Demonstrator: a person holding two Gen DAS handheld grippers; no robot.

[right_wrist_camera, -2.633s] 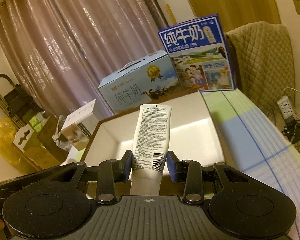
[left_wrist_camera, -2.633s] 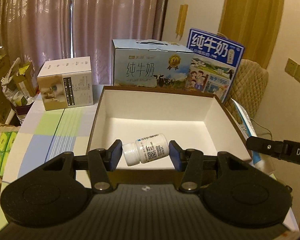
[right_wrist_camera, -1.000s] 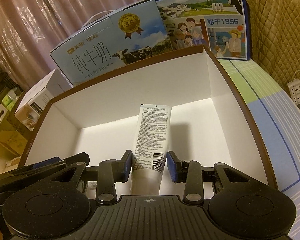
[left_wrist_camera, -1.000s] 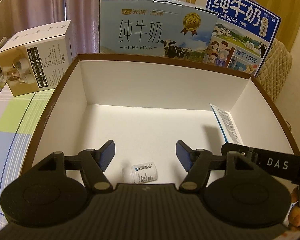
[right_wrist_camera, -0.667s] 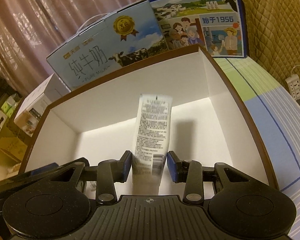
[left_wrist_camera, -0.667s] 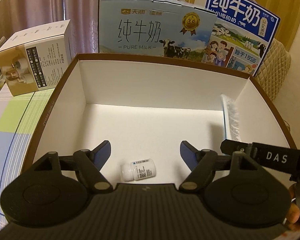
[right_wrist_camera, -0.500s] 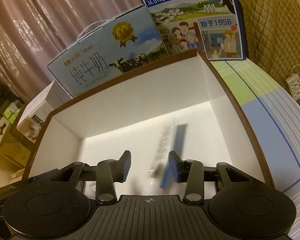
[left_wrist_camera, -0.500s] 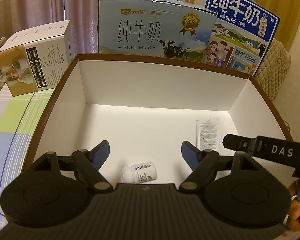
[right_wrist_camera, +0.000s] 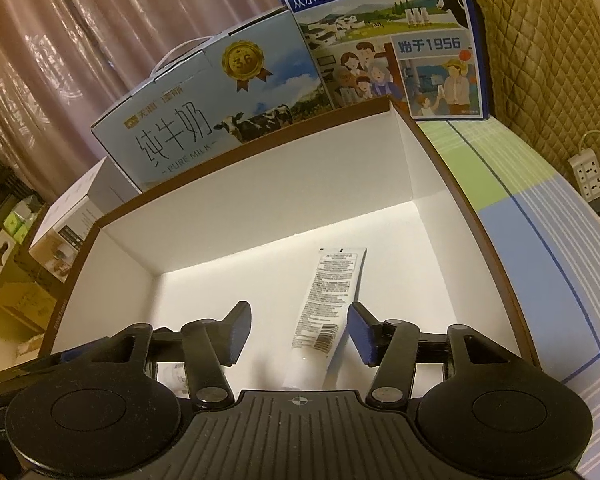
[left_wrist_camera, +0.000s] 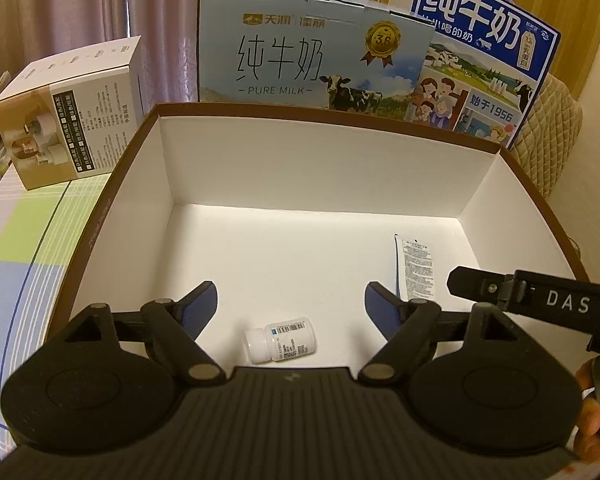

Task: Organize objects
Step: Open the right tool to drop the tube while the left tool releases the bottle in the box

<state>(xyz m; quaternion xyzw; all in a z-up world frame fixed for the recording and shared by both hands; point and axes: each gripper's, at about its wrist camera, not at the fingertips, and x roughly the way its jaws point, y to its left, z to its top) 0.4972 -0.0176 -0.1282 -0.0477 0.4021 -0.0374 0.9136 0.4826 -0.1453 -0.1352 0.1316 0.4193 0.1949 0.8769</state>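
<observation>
A small white pill bottle (left_wrist_camera: 280, 339) lies on its side on the floor of the brown-rimmed white box (left_wrist_camera: 308, 184), near the front wall. My left gripper (left_wrist_camera: 290, 302) hangs open above it, holding nothing. A white printed tube (right_wrist_camera: 328, 312) lies flat on the box floor (right_wrist_camera: 260, 208) toward the right side, and also shows in the left wrist view as the tube (left_wrist_camera: 416, 268). My right gripper (right_wrist_camera: 296, 330) stands open over the tube's lower end, apart from it. The right gripper's side (left_wrist_camera: 540, 300) shows at the right edge of the left wrist view.
Behind the box stand a light blue milk carton (left_wrist_camera: 312, 68) and a dark blue milk carton (left_wrist_camera: 484, 56). A white and tan carton (left_wrist_camera: 72, 120) sits at the left. A checked tablecloth (right_wrist_camera: 540, 208) covers the table; a quilted chair back (right_wrist_camera: 540, 48) and a power strip (right_wrist_camera: 590, 172) lie right.
The left gripper opened and the pill bottle now lies in the box. The right gripper carried the tube over the box, opened, and the tube fell flat onto the floor.
</observation>
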